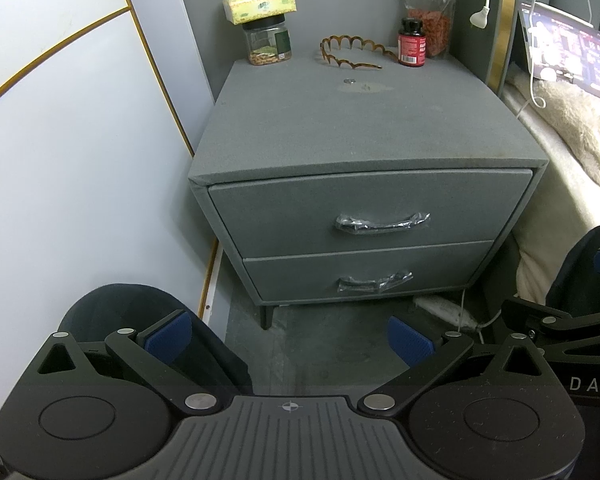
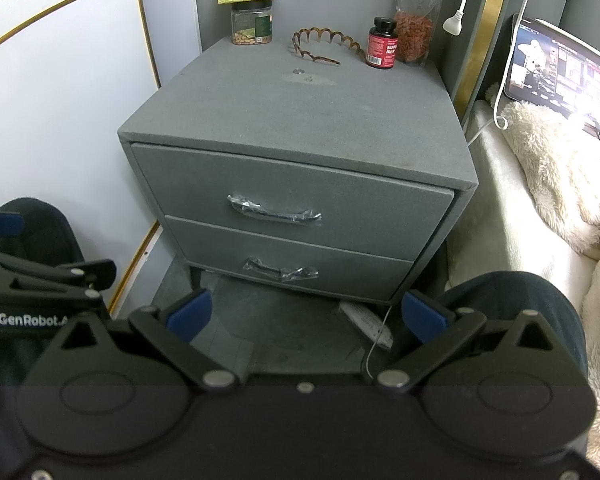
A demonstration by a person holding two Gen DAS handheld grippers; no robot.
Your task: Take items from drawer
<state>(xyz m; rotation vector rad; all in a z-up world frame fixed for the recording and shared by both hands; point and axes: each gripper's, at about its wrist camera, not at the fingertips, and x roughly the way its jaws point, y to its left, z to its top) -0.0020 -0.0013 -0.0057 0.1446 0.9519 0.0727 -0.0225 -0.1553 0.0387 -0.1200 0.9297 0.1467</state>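
Observation:
A grey fabric nightstand (image 1: 340, 128) (image 2: 300, 120) has two drawers, both shut. The top drawer (image 1: 372, 208) (image 2: 292, 196) and the bottom drawer (image 1: 372, 276) (image 2: 288, 264) each carry a metal handle in plastic wrap: the top handle (image 1: 382, 224) (image 2: 274, 211) and the bottom handle (image 1: 374, 282) (image 2: 280, 270). My left gripper (image 1: 290, 338) is open and empty, held low in front of the nightstand. My right gripper (image 2: 306, 316) is open and empty, also low in front. The drawers' contents are hidden.
On the nightstand's back edge stand a jar (image 1: 267, 42) with a tissue box (image 1: 260, 4) on it, a brown headband (image 1: 350, 54), a red bottle (image 1: 412, 42) and a bag of red berries (image 1: 430, 16). A bed with a fluffy blanket (image 2: 548, 168) and a tablet (image 2: 564, 76) lies right. A white wall panel (image 1: 60, 160) is left.

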